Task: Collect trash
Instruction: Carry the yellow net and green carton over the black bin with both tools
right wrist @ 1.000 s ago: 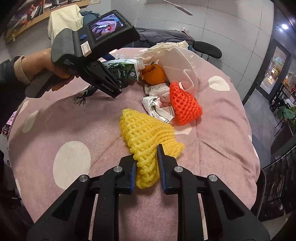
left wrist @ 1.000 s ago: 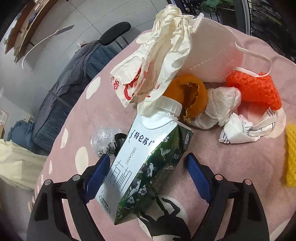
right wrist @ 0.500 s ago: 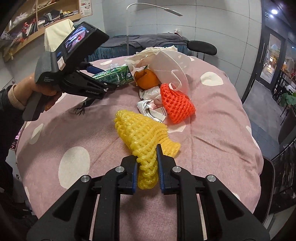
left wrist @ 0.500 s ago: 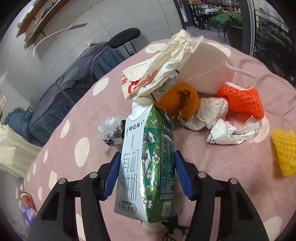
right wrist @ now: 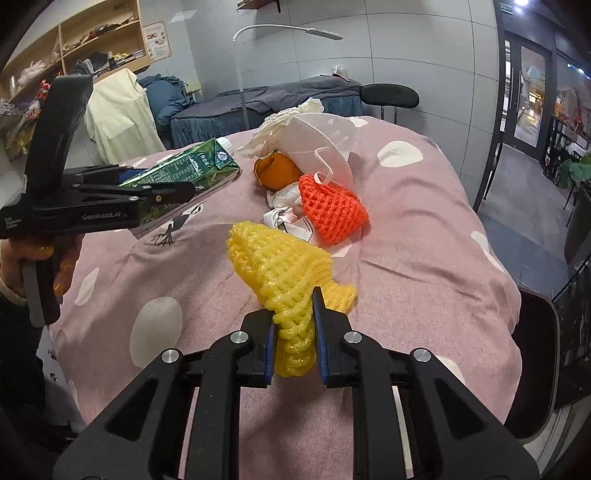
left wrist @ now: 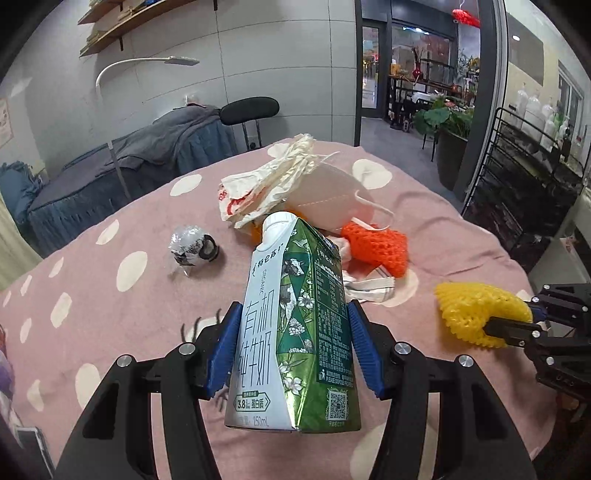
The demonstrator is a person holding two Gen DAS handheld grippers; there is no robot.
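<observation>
Now L hand-held gripper [left wrist: 291, 347] clamps milk carton [left wrist: 295, 332], cap on; R hand-held gripper [right wrist: 294, 339] pinches yellow foam net [right wrist: 284, 269].

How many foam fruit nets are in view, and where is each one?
2. The yellow foam net is held between the right gripper fingers. The orange foam net lies on the table, beside the face mask. The pile may hide more.

Indoor light, moderate and even, cool in tone. Small ceiling lamps [right wrist: 521, 2] show as bright spots far beyond the fingers, upper right. Shadows on the worktop [right wrist: 406, 258] are soft and short. Mild sheen on the milk carton [left wrist: 295, 325] between the fingers. Both views sharp at centre; strong fisheye bending and dark vignetting at the corners.
</observation>
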